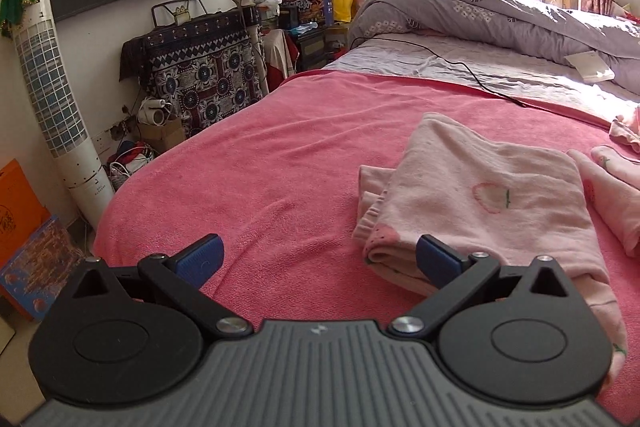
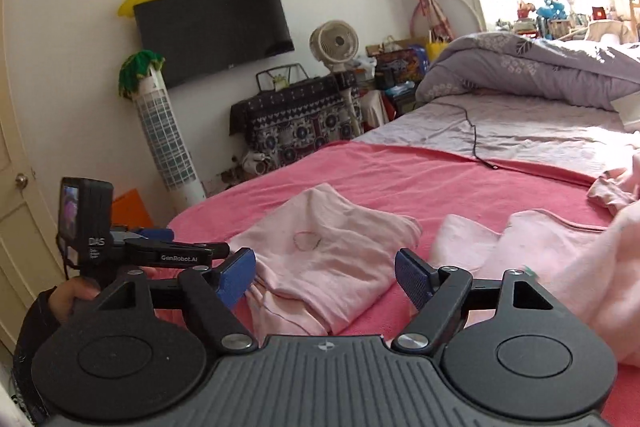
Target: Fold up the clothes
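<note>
- Blue-padded fingers of your left gripper (image 1: 318, 261) stand wide apart with nothing between them; the right-hand pad (image 1: 434, 261) sits just over the near left corner of the folded pink garment (image 1: 480, 203), while the other pad hangs over bare pink bedspread (image 1: 248, 155).
- So from the left jaws, that garment lies ahead and to the right, not centred in the gap.
- Your right gripper (image 2: 325, 277) is also spread wide and holds nothing. In its view the folded garment (image 2: 324, 267) lies ahead and slightly left, its near edge passing between the pads.
- The folded piece lies as a rough rectangle of several layers with a small heart outline on top; its long axis runs away from you and a little leftward across the bed.
- To its right lies a second pink garment (image 2: 532, 243), looser and spread out, with a further crumpled pink piece (image 2: 612, 187) beyond it. Your right gripper is the nearer one to both.
- Your left hand (image 2: 74, 297) and its gripper show at the left edge of the right wrist view, level with the right one.
- Judging only from how things lie: one piece already sits folded, and the loose one to the right looks like it wants folding, with the right jaws better placed for it.
</note>
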`<action>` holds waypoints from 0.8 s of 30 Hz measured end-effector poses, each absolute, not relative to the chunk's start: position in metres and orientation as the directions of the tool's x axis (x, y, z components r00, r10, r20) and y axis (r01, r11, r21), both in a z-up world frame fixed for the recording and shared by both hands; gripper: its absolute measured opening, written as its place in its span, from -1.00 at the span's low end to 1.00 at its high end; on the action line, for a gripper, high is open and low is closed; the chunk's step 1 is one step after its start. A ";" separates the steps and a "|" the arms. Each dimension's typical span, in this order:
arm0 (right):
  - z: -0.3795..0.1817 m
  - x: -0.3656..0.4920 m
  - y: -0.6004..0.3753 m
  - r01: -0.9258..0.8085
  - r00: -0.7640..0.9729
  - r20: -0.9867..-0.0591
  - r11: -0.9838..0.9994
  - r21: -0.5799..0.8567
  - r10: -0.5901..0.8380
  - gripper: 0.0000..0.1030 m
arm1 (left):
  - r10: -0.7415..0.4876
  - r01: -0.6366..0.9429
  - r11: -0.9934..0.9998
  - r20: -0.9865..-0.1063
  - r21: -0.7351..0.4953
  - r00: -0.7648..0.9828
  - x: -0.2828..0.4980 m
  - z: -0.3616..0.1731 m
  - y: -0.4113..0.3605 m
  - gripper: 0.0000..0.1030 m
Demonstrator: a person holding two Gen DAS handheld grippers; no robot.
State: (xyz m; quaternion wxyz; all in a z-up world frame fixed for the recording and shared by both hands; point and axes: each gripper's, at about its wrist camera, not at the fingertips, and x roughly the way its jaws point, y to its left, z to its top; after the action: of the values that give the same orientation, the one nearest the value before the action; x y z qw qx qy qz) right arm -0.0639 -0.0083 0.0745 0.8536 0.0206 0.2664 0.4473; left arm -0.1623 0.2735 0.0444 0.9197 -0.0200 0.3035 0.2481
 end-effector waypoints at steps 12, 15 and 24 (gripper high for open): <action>-0.008 0.064 0.090 -0.543 0.367 -0.649 0.720 0.432 0.666 -0.21 | 0.334 -0.399 0.917 -0.567 0.011 0.753 -0.170 0.020 0.299 0.99; 0.013 0.058 0.092 -0.547 0.397 -0.623 0.719 0.429 0.674 -0.40 | 0.319 -0.408 0.912 -0.563 -0.036 0.762 -0.172 0.016 0.313 0.99; 0.097 0.124 0.186 -0.644 0.531 -0.498 0.709 0.289 0.685 -0.47 | 0.204 -0.337 0.919 -0.487 -0.203 0.850 -0.174 0.024 0.346 0.99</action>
State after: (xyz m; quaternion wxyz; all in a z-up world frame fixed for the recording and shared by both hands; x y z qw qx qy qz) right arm 0.1239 0.1861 0.0966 0.8743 0.0347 0.2998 0.3801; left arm -0.1735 0.3461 0.0237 0.9511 -0.1417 0.2346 0.1421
